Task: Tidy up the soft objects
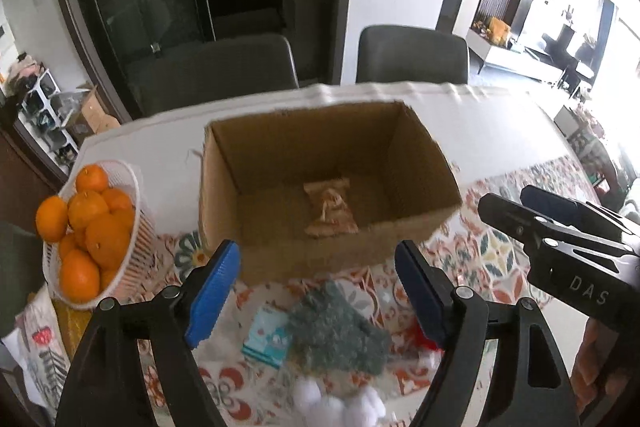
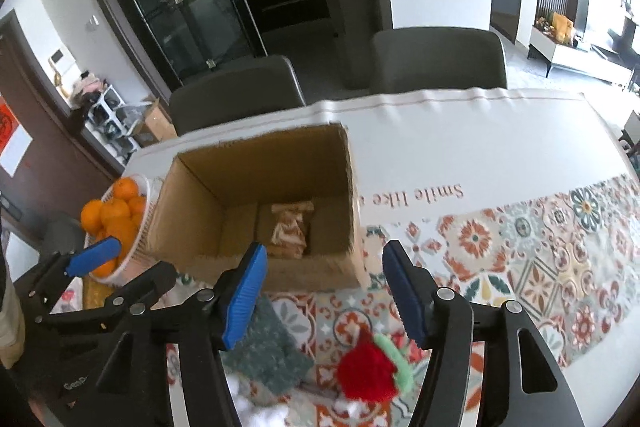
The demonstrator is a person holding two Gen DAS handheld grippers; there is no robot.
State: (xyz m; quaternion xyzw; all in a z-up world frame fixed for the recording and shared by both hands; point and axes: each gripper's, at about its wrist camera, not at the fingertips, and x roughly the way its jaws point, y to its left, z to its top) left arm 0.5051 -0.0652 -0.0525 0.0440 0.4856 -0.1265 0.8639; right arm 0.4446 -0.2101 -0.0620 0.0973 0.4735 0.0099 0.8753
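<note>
Cardboard box [image 1: 320,187], one, holding one packet [image 1: 329,207]; one orange basket [image 1: 120,227]; patterned worktop [image 2: 520,259]; left tongs [image 1: 318,293] and right tongs [image 2: 322,291] spread, empty.

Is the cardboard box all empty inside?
No, a small tan packet lies on the bottom of the cardboard box.

Cardboard box [image 1: 320,187] stands open-topped ahead, one packet [image 1: 330,207] (beige, flat) on its floor, room all round it. Orange basket [image 1: 96,231] crowds its left wall; bare surface [image 2: 500,147] lies open to the right.
</note>
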